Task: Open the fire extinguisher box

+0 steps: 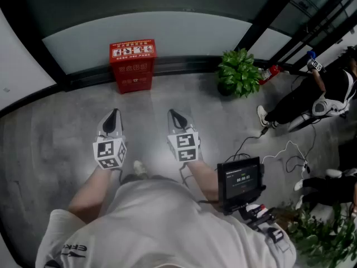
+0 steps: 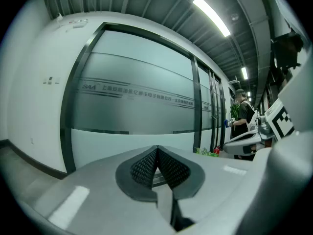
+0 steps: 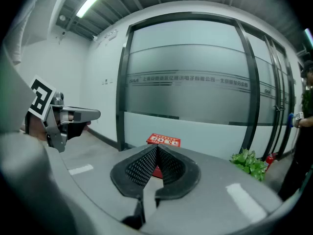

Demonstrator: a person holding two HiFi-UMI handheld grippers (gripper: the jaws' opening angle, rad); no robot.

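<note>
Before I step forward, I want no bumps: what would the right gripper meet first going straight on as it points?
Probably the red rectangular fire extinguisher box standing by the frosted glass wall: it lines up behind the tips of the shut right gripper. Nothing shows between, though depth is unclear.

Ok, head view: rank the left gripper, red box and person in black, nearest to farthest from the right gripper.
From the right gripper:
1. left gripper, beside it on the left.
2. red box, ahead, slightly left.
3. person in black, far right.
</note>
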